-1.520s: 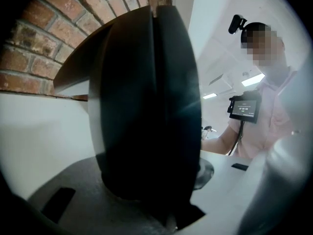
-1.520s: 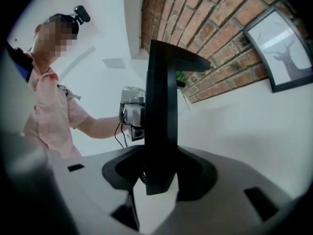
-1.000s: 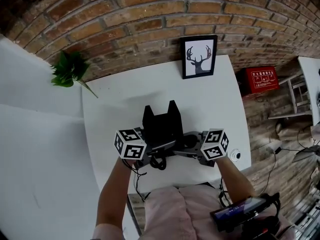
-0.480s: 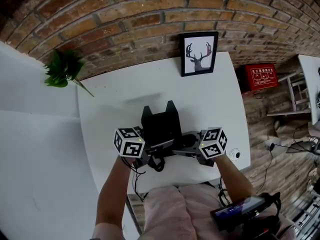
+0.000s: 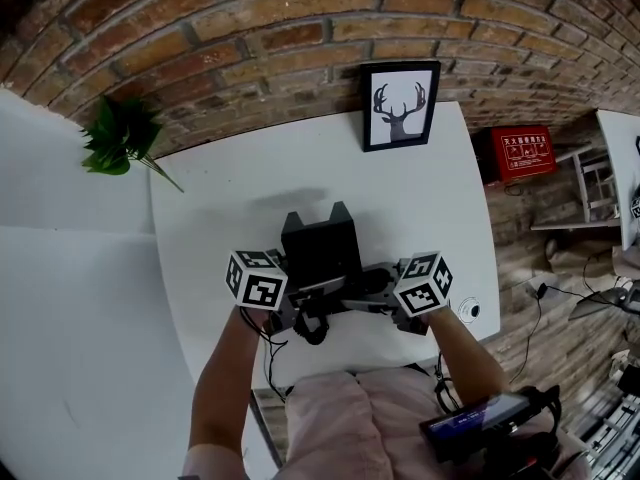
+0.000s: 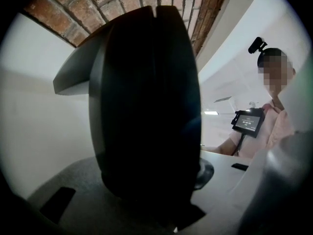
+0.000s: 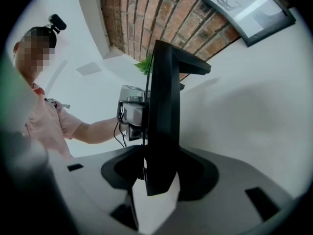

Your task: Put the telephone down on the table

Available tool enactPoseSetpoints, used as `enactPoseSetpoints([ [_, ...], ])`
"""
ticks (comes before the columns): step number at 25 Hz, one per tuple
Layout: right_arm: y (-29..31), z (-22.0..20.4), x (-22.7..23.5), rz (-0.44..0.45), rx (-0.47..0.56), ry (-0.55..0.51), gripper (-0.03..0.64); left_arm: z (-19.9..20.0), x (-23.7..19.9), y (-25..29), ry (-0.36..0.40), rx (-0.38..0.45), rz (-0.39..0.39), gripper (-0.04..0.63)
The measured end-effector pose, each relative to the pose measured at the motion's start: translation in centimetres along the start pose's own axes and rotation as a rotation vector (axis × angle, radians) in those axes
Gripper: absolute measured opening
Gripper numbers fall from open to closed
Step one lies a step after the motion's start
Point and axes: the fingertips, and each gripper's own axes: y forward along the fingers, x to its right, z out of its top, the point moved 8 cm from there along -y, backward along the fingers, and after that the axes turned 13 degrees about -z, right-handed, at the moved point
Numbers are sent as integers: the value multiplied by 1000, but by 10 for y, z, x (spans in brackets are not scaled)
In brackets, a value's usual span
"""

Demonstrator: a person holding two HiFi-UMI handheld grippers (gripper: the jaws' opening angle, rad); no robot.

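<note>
A black telephone (image 5: 320, 253) stands tilted just over the near half of the white table (image 5: 250, 188), held between my two grippers. My left gripper (image 5: 303, 298) grips its left side. In the left gripper view the dark telephone (image 6: 146, 106) fills the space between that gripper's (image 6: 146, 199) jaws. My right gripper (image 5: 357, 295) holds the right side. There the telephone's thin edge (image 7: 161, 111) sits between that gripper's (image 7: 156, 180) jaws, which have just been opening a little. Whether the base touches the table is hidden.
A framed deer picture (image 5: 400, 105) leans on the brick wall at the table's far edge. A green plant (image 5: 118, 136) hangs off the far left corner. A small round fitting (image 5: 470, 311) sits near the table's right edge, and a red box (image 5: 524, 156) stands beyond it.
Both grippers and the telephone have sunk slightly toward the table, and both marker cubes have rolled a little. The grips look unchanged.
</note>
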Motion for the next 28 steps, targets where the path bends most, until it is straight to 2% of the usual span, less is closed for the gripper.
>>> enactPoseSetpoints([
  [8, -1, 7, 4, -76, -16, 18, 260, -1, -8, -6, -38, 40, -24, 170],
  [13, -2, 12, 7, -105, 11, 4, 238, -5, -15, -7, -58, -7, 30, 170],
  [16, -3, 12, 8, -122, 0, -20, 208, -6, -17, -6, -63, -3, 24, 170],
  [22, -2, 11, 12, -128, 1, -7, 198, -6, -21, -7, -79, -2, 13, 170],
  [28, 0, 13, 14, -129, -25, 35, 196, -5, -26, -7, -147, -1, 31, 170],
])
